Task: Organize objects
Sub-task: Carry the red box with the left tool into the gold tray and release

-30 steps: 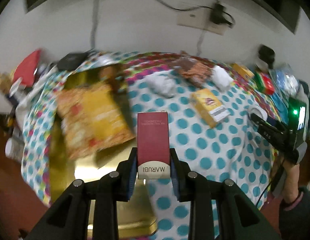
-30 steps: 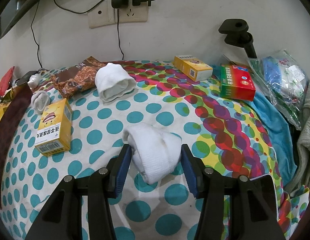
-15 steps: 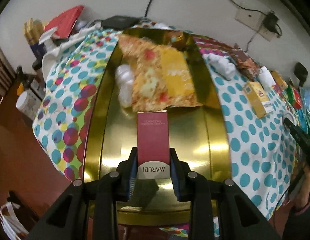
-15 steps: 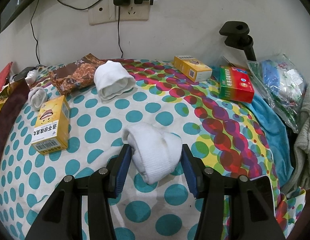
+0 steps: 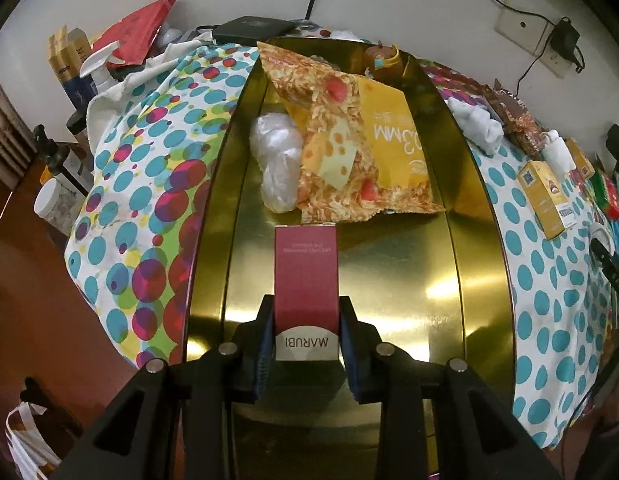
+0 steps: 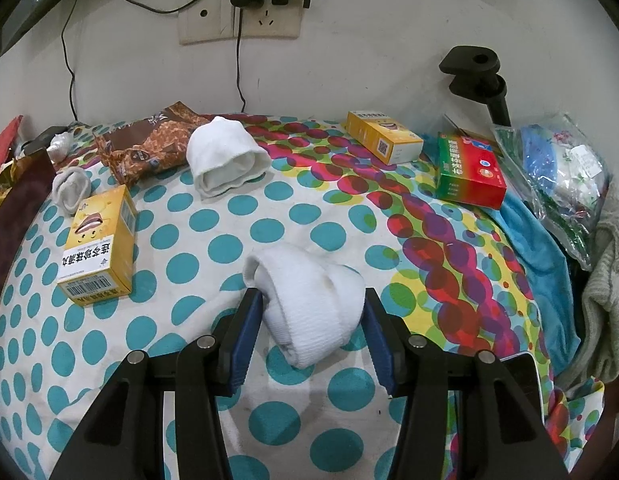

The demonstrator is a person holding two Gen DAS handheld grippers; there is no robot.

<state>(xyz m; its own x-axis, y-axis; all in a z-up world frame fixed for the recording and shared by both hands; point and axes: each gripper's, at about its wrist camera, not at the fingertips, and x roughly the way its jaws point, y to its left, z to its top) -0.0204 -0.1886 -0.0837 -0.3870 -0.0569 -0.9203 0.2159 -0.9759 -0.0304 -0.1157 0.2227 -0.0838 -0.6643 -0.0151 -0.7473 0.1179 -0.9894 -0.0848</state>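
Note:
My left gripper [image 5: 305,322] is shut on a dark red box [image 5: 305,272] with a white end marked MARUBI. The box is held just above the near bare part of a gold tray [image 5: 449,280]. An orange snack bag [image 5: 349,140] and a crumpled clear plastic bag [image 5: 277,160] lie in the far half of the tray. My right gripper [image 6: 311,320] is shut on a rolled white sock [image 6: 309,296] that rests on the dotted tablecloth [image 6: 213,248], with a blue pad against each side of it.
On the cloth lie a yellow box [image 6: 97,248], a second white sock roll [image 6: 225,160], a small grey sock [image 6: 71,186], a brown snack bag [image 6: 149,144], another yellow box [image 6: 383,138] and a green-red box [image 6: 469,172]. A blue towel [image 6: 537,248] and a plastic bag [image 6: 561,176] lie on the right. Bottles [image 5: 57,196] stand left of the table.
My left gripper has carried the red box from over the dotted cloth leftward and down over the gold tray. The right gripper and its sock have stayed put.

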